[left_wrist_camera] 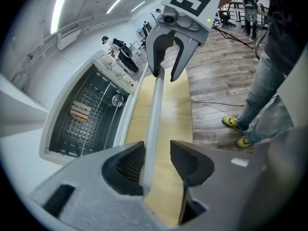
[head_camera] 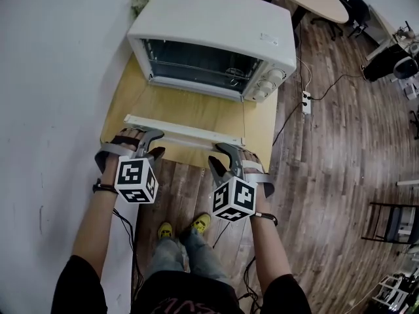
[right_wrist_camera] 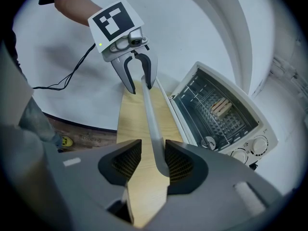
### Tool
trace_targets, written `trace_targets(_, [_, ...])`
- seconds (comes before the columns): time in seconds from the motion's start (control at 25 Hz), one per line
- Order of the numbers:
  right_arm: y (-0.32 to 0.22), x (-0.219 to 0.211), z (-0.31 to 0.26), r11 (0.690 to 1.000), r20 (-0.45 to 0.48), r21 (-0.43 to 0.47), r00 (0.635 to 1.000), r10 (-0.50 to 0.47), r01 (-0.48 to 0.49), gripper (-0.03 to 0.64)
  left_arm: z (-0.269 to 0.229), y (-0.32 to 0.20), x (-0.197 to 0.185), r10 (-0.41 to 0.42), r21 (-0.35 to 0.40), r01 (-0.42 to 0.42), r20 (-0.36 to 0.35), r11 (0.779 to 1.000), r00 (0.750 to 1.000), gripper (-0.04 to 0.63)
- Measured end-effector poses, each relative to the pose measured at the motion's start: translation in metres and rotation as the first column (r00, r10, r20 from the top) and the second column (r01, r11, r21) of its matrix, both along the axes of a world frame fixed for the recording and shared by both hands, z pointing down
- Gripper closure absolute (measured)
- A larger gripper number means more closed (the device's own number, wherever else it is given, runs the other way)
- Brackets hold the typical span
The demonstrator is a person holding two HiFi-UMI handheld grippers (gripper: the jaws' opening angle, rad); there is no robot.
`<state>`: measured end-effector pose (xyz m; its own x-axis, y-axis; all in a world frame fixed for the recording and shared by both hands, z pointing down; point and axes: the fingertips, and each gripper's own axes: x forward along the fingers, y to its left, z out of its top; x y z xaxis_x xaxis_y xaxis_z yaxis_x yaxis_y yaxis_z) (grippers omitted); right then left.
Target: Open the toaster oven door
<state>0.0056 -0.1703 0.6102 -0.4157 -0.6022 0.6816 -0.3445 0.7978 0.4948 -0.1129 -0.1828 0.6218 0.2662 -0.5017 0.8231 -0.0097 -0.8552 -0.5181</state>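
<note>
Handle (head_camera: 184, 131) of lowered door (head_camera: 196, 110) sits loose between spread jaws of left hand-held gripper (left_wrist_camera: 156, 160) and right hand-held gripper (right_wrist_camera: 147, 160) (neither pinching); unheld, door may spring shut.

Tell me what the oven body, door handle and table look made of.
Oven: probably painted sheet metal, white with a satin finish, going by the smooth flat panels and their soft sheen.
Handle: pale off-white bar, either plastic or coated metal. The look doesn't settle which.
Table: light wood or wood-look laminate, matte, with faint grain lines showing.
</note>
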Motion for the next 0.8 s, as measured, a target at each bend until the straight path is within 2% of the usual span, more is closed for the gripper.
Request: trace_targets(0.8, [0.015,-0.006,0.036,1.0,-0.017,0.003,1.0,0.012,-0.012,0.431,0.036,0.015,-0.004,0.028,0.044,-0.028,0.002,0.999,1.0,0.39])
